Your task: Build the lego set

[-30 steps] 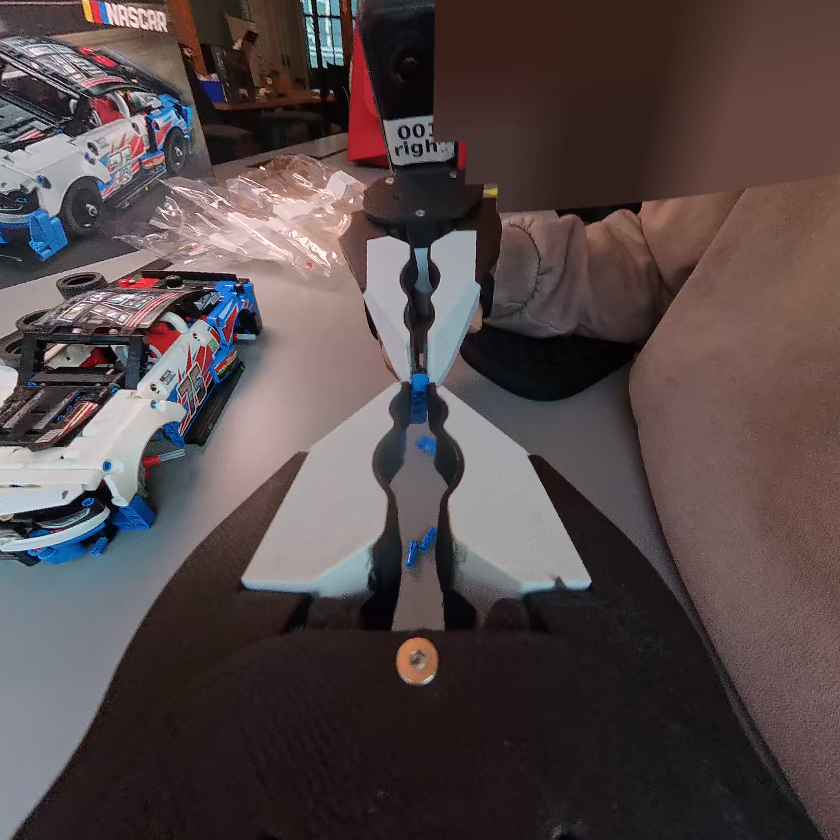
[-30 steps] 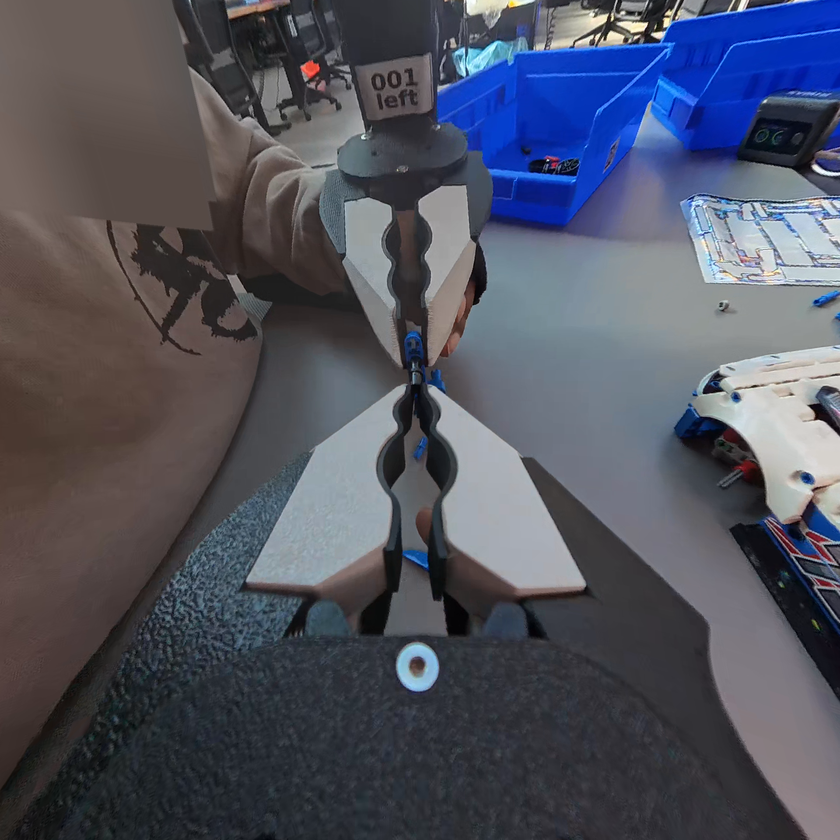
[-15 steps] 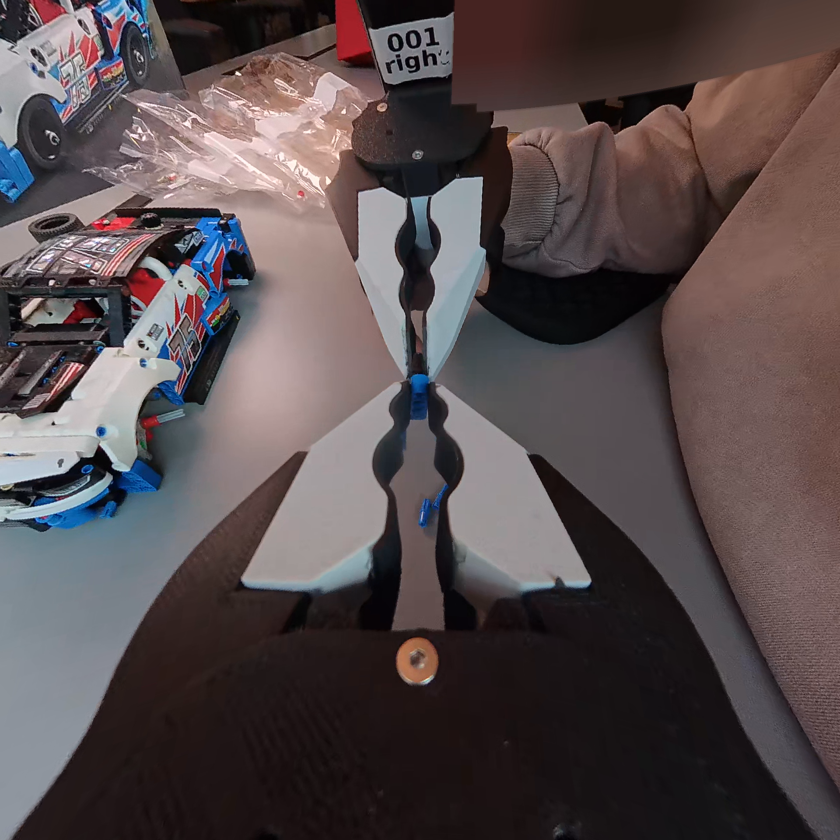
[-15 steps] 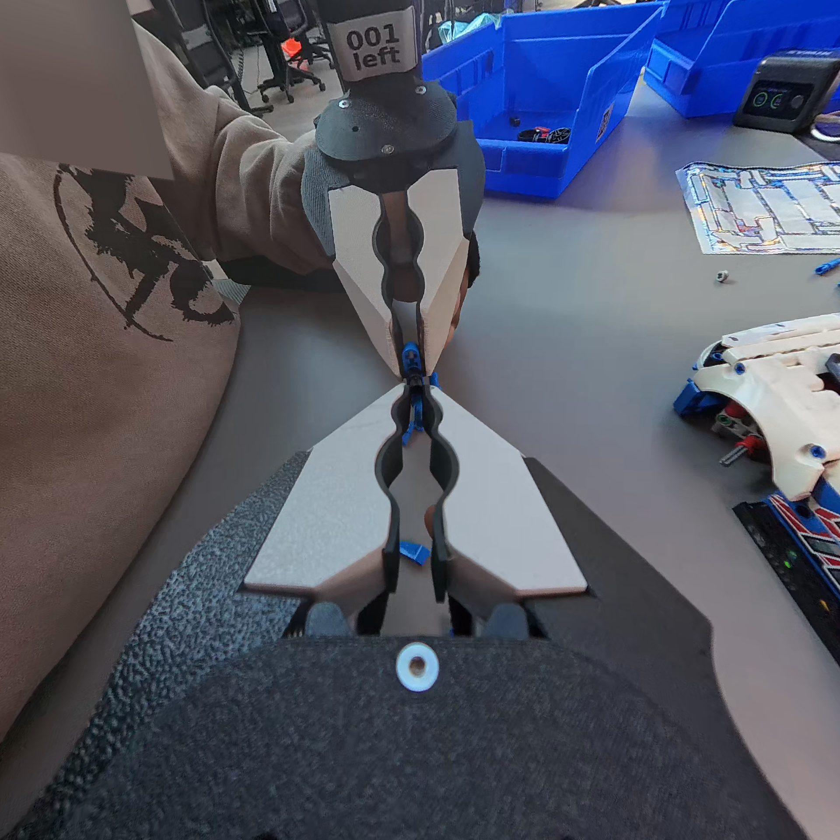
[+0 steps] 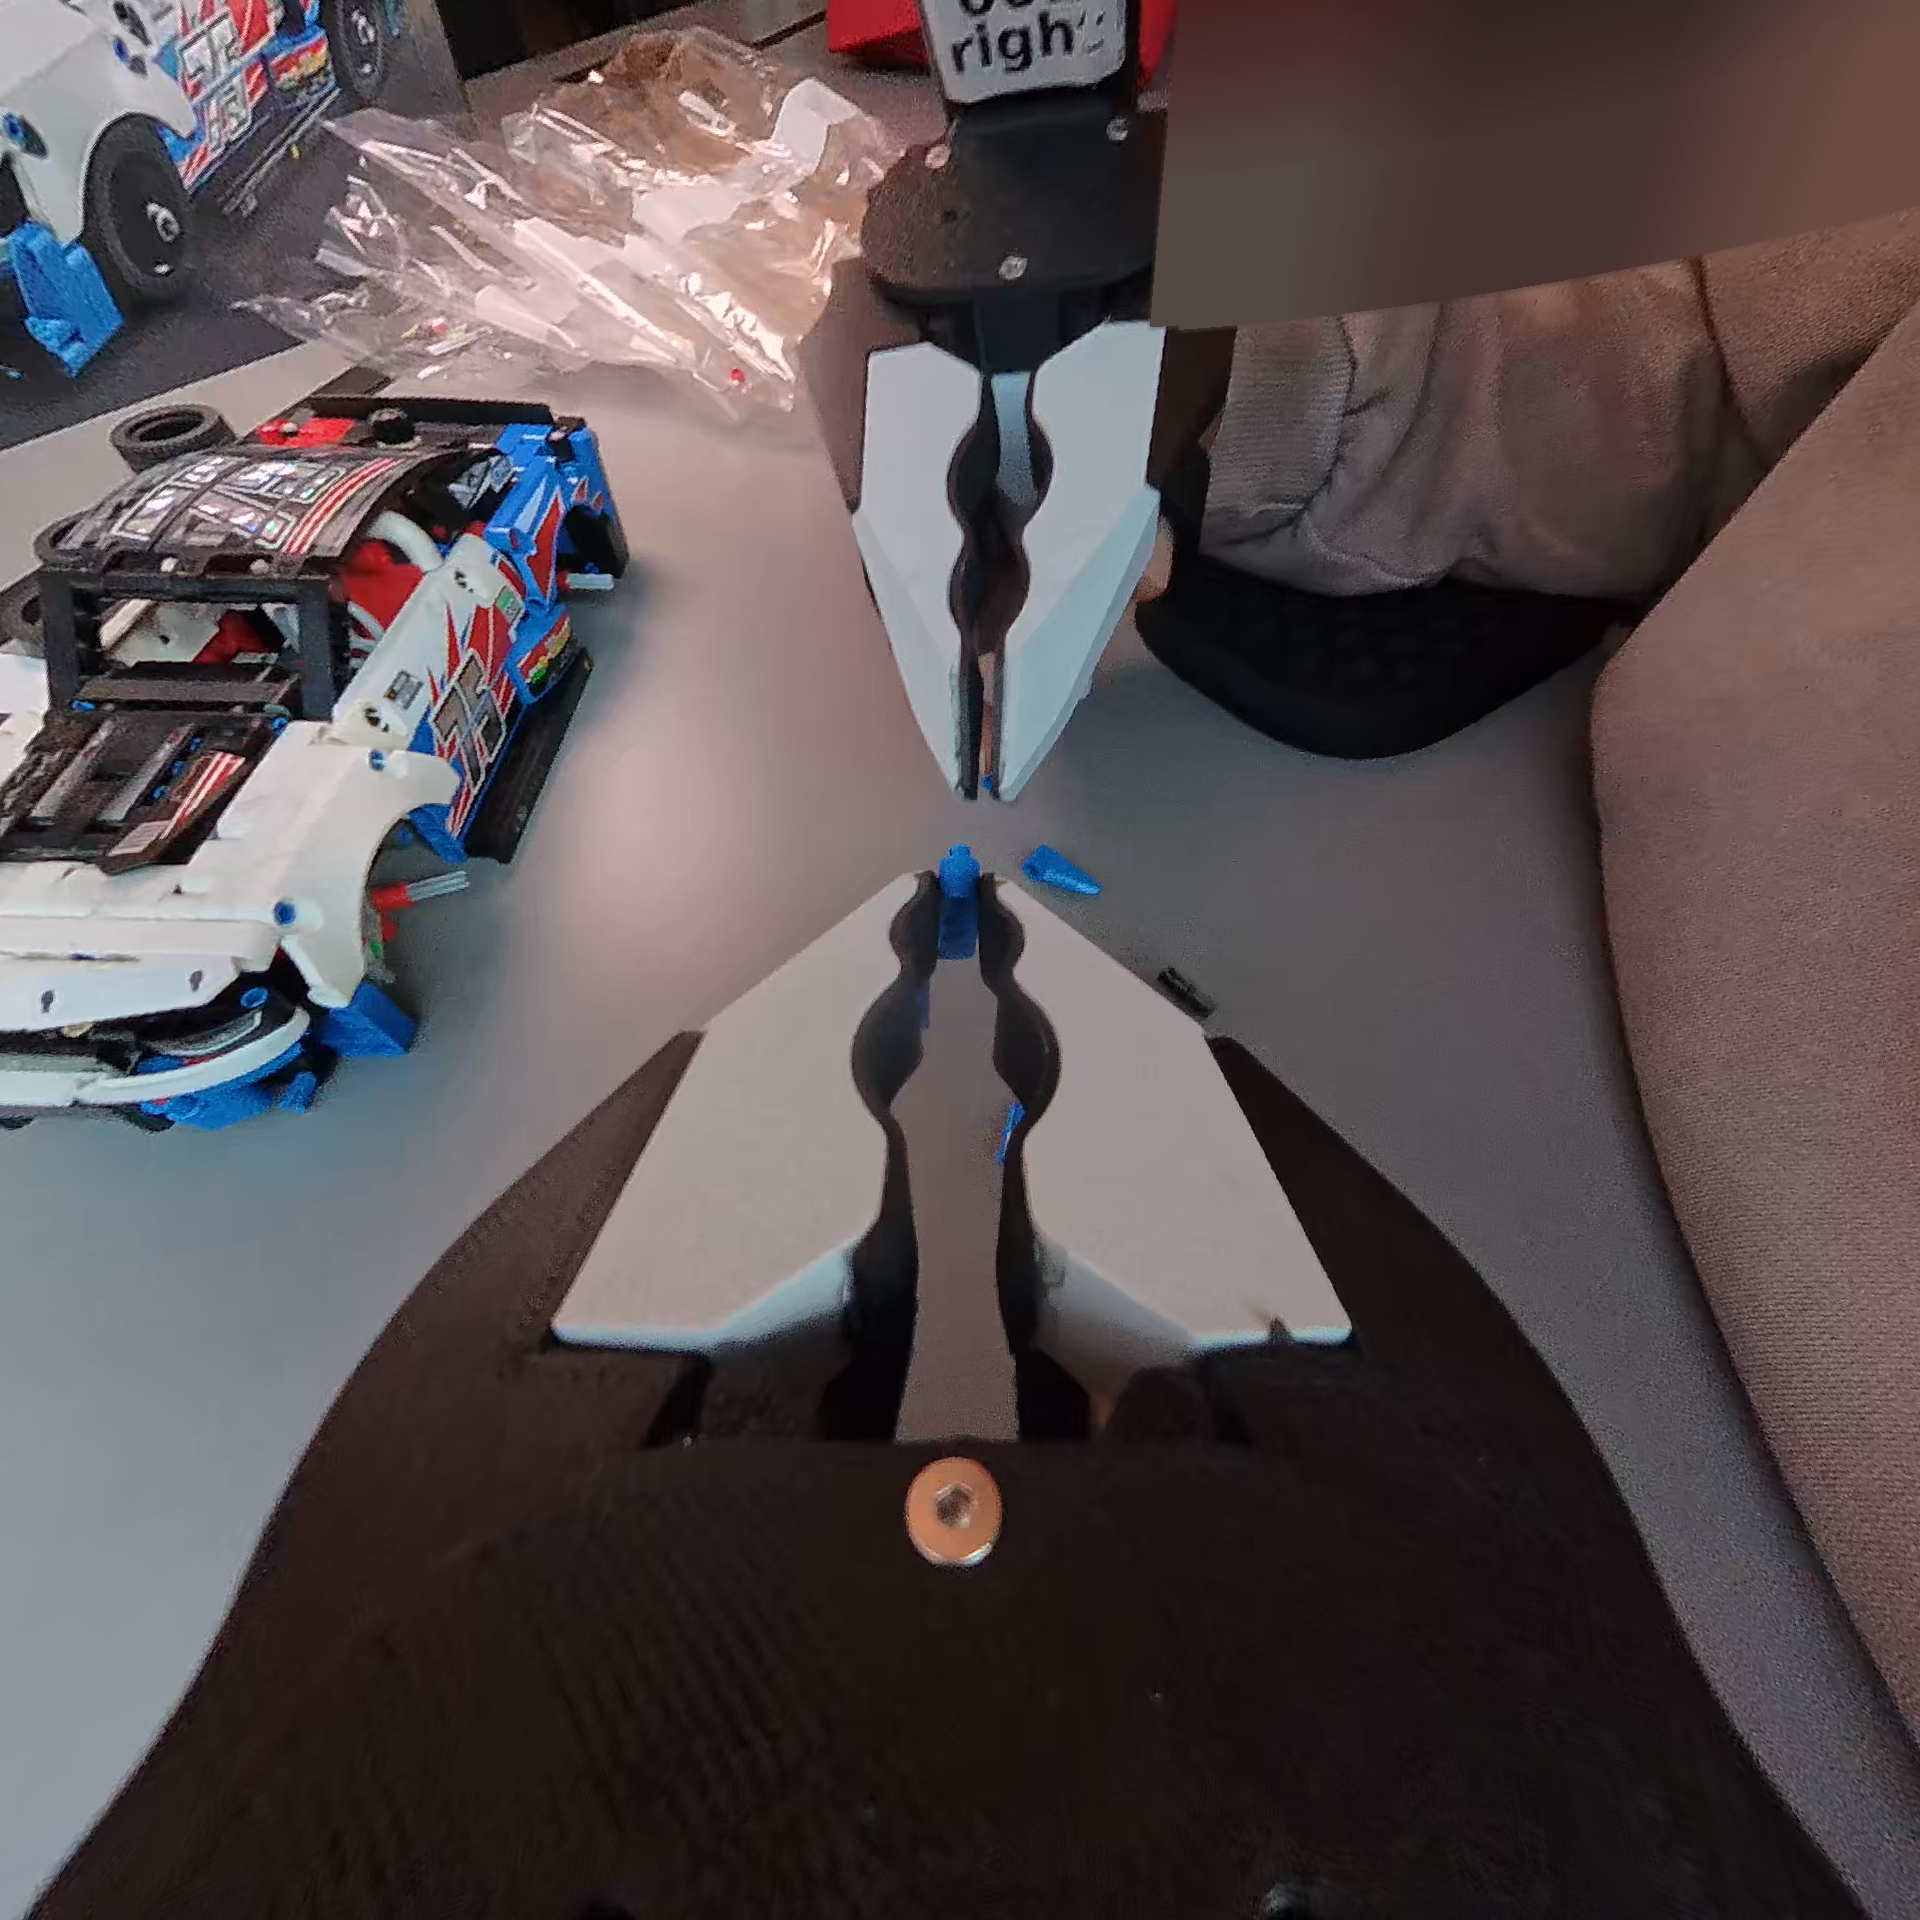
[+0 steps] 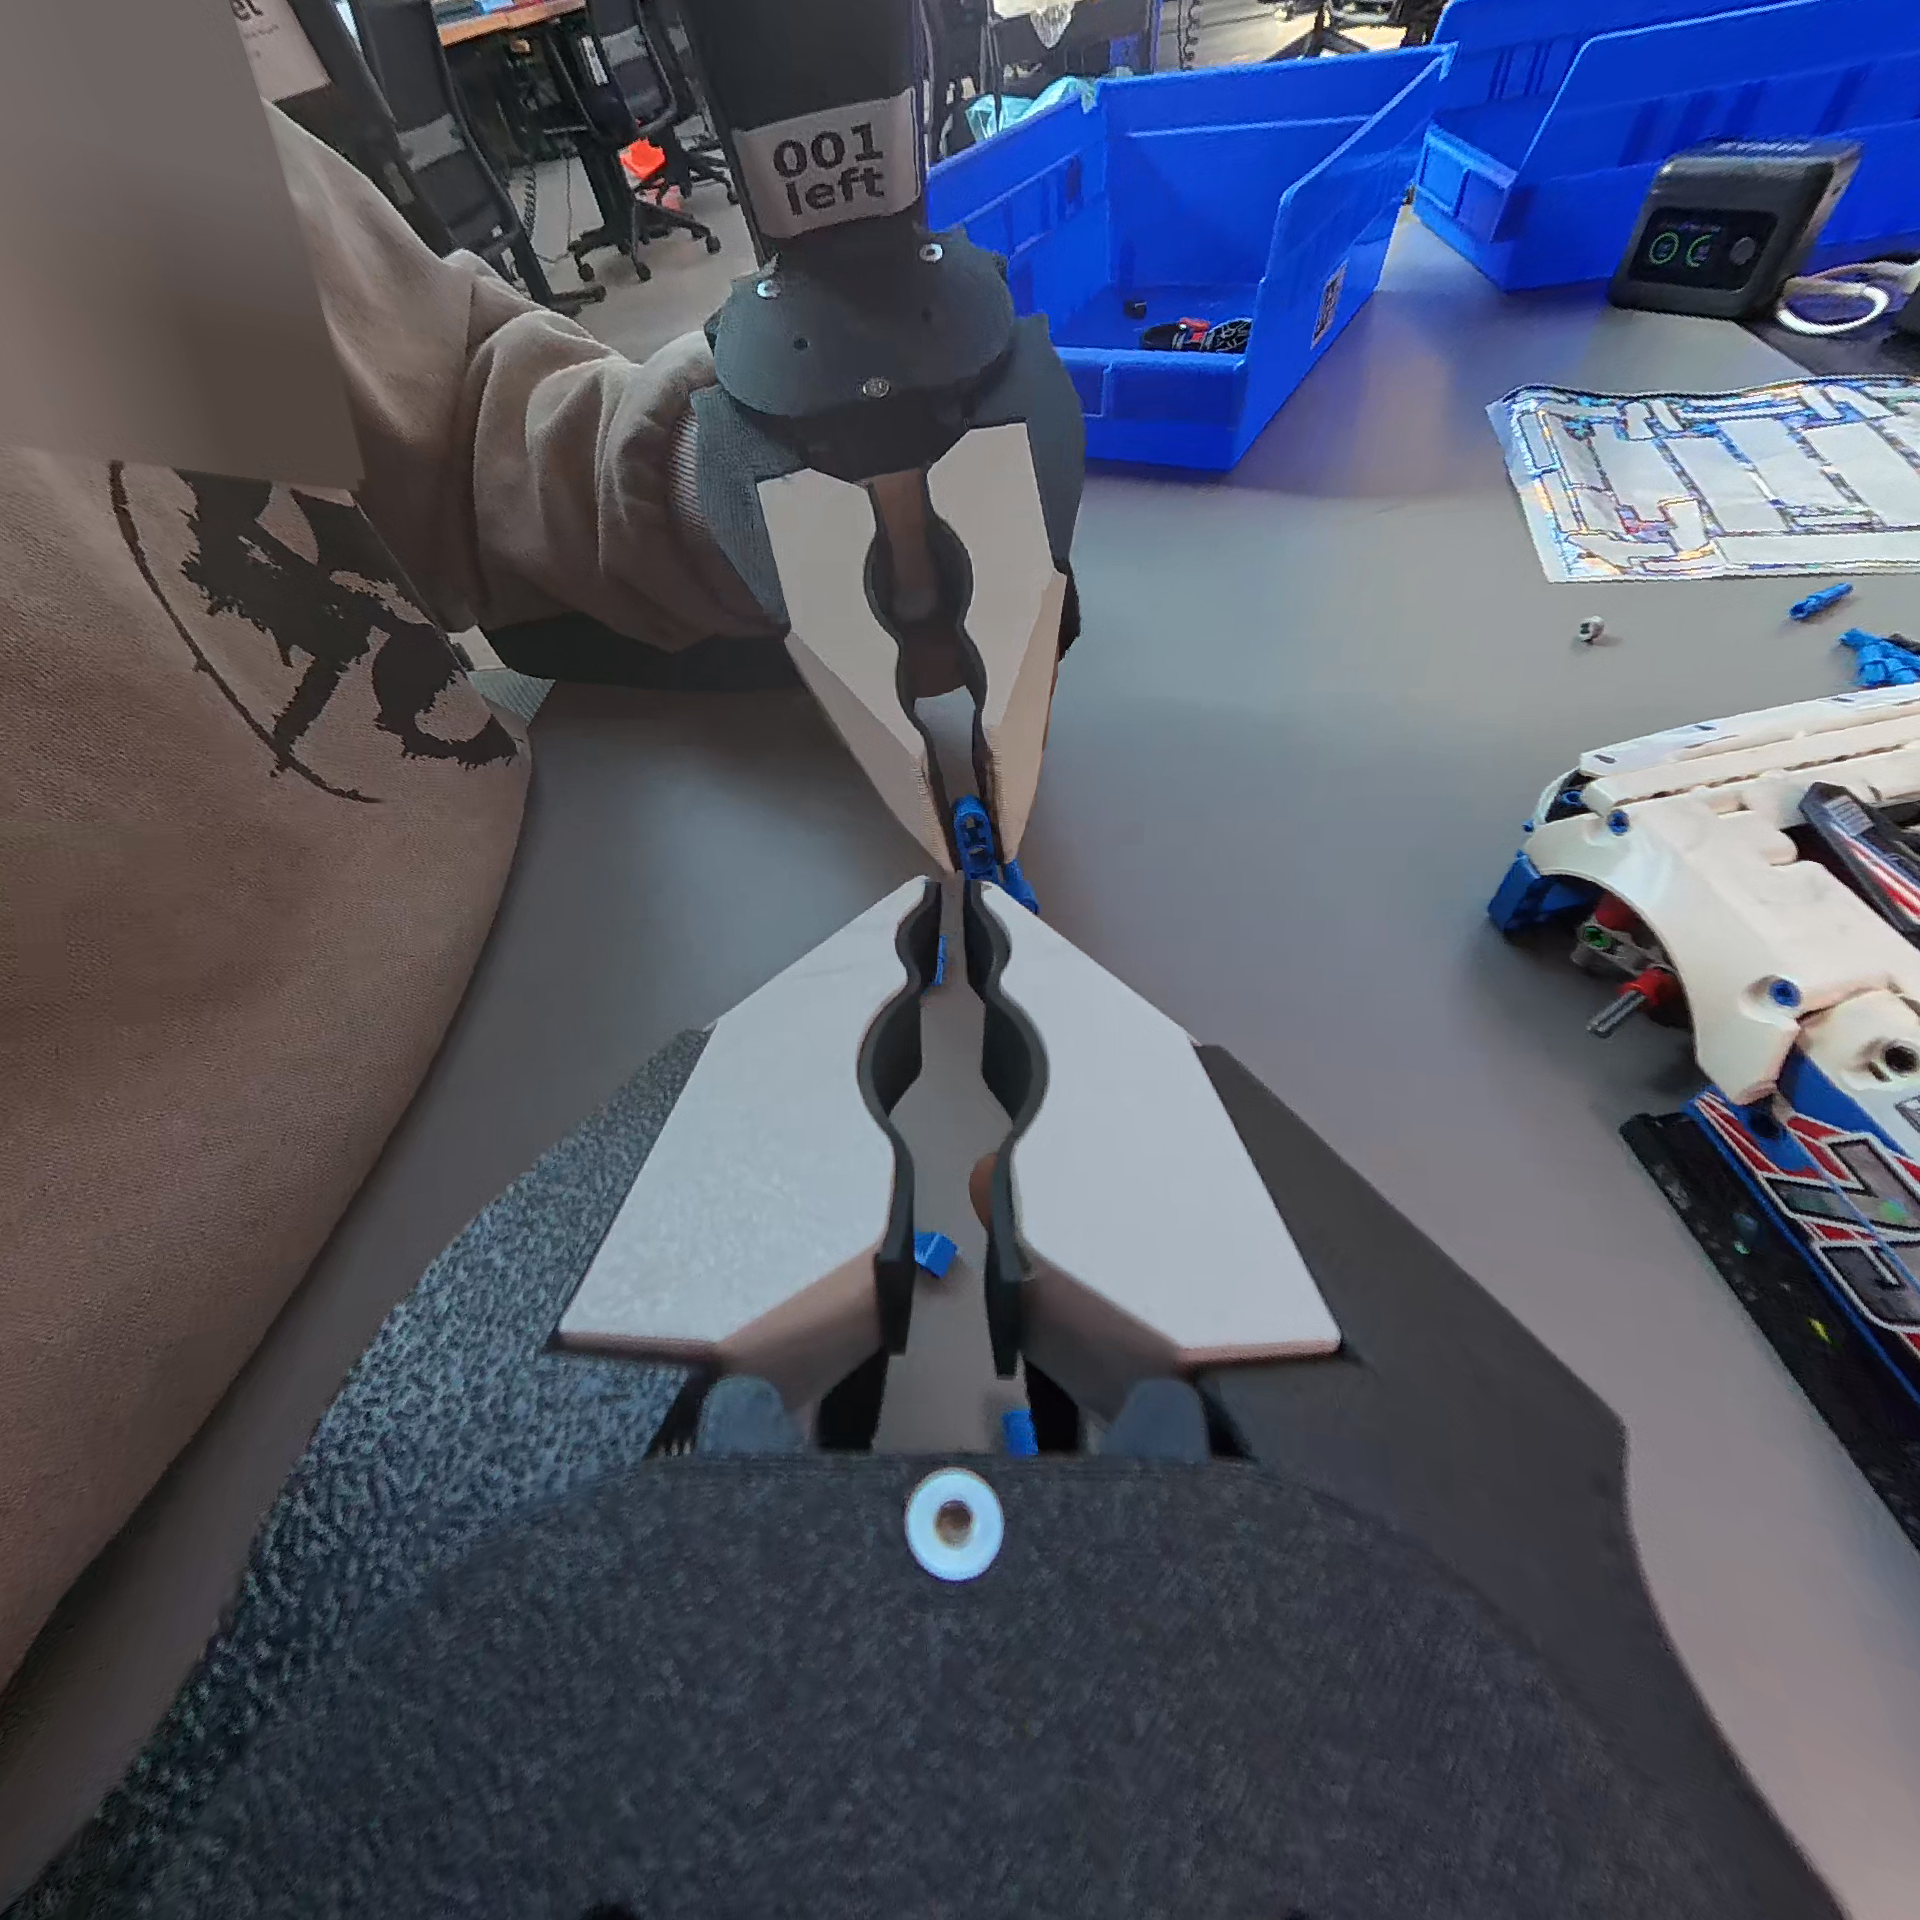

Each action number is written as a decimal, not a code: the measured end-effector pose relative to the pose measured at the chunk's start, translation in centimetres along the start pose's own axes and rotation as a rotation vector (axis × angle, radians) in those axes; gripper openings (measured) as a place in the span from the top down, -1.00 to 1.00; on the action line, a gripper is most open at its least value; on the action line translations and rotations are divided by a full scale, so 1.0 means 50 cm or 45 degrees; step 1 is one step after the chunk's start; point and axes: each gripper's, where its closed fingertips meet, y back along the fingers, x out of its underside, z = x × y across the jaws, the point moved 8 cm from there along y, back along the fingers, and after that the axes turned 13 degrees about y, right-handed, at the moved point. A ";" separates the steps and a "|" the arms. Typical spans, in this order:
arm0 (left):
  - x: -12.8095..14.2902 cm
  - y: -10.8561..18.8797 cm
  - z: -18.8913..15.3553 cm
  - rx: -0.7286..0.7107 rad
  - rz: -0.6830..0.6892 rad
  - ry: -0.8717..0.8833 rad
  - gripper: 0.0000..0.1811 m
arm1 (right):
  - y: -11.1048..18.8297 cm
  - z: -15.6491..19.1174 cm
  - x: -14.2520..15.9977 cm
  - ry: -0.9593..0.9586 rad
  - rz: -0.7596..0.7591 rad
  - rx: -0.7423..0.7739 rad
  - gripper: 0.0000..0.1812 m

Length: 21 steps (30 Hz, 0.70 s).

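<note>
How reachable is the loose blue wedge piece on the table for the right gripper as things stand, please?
Probably yes. The blue wedge piece lies uncovered just beside the tips of the right gripper. Its jaws are closed, though, and the left gripper, holding a blue connector, sits close by.

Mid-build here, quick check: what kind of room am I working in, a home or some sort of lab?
Most likely a shared office or lab workspace, not a home. Beyond the grey table stand blue parts bins and wheeled office chairs at other desks. A half-built Lego car and opened plastic bags lie on the table.
</note>
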 end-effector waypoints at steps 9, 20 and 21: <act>0.048 -0.023 0.018 -0.098 0.265 -0.074 0.95 | -0.010 0.081 0.042 0.116 0.434 -0.393 0.87; 0.053 -0.026 0.021 -0.109 0.281 -0.068 0.94 | -0.019 0.110 0.058 0.256 0.593 -0.221 0.73; 0.053 -0.026 0.022 -0.107 0.279 -0.064 0.94 | -0.023 0.107 0.057 0.275 0.587 -0.212 0.73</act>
